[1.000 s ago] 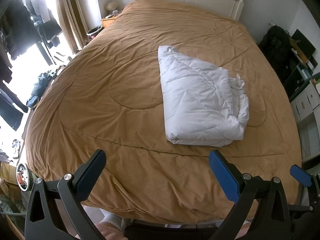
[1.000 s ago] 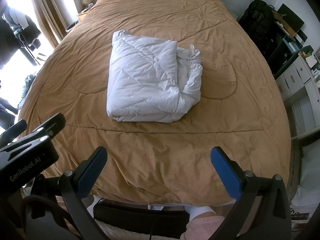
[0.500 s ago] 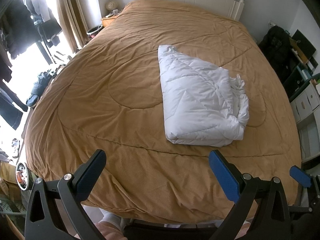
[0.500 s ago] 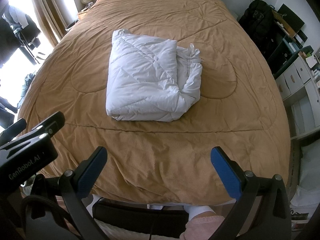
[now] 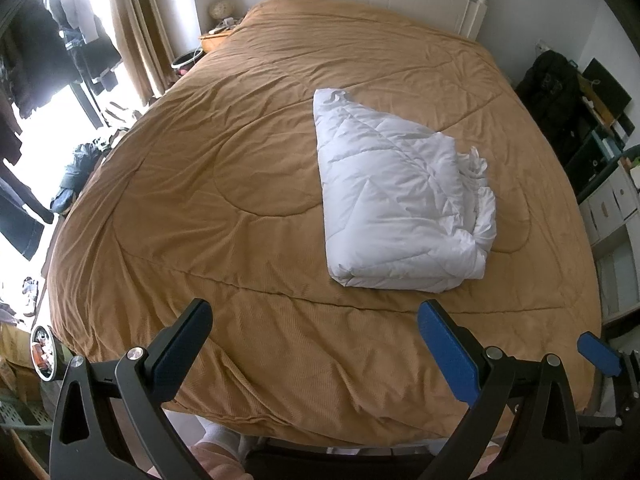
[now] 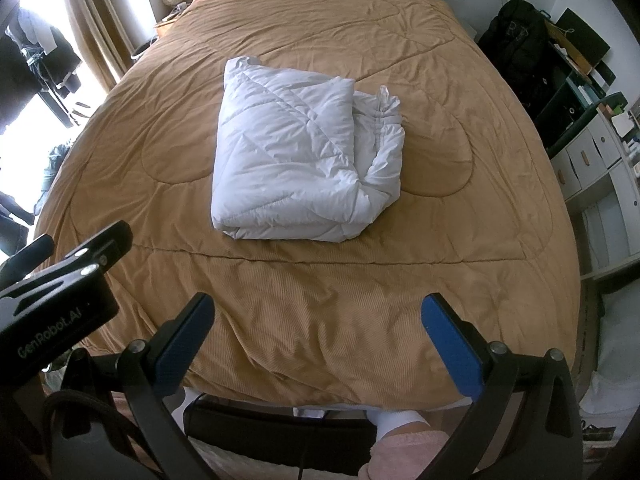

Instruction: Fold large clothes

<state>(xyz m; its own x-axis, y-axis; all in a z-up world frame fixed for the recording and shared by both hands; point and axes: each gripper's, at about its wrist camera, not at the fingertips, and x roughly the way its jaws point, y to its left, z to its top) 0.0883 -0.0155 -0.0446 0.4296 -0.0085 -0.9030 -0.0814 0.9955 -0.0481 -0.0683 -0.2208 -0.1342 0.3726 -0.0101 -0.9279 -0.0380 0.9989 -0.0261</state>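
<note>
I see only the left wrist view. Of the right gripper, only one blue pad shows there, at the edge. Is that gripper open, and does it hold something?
Observer: The right gripper is open, and nothing is between its fingers.
Operator: Where does the white garment lie, seen from it?
Observer: The garment lies folded straight ahead of it on the bedcover, apart from both fingers.
Operator: Does my left gripper show in that view?
Observer: Yes. The left gripper shows at the left edge, over the bed's near left side, well clear of the garment.
</note>
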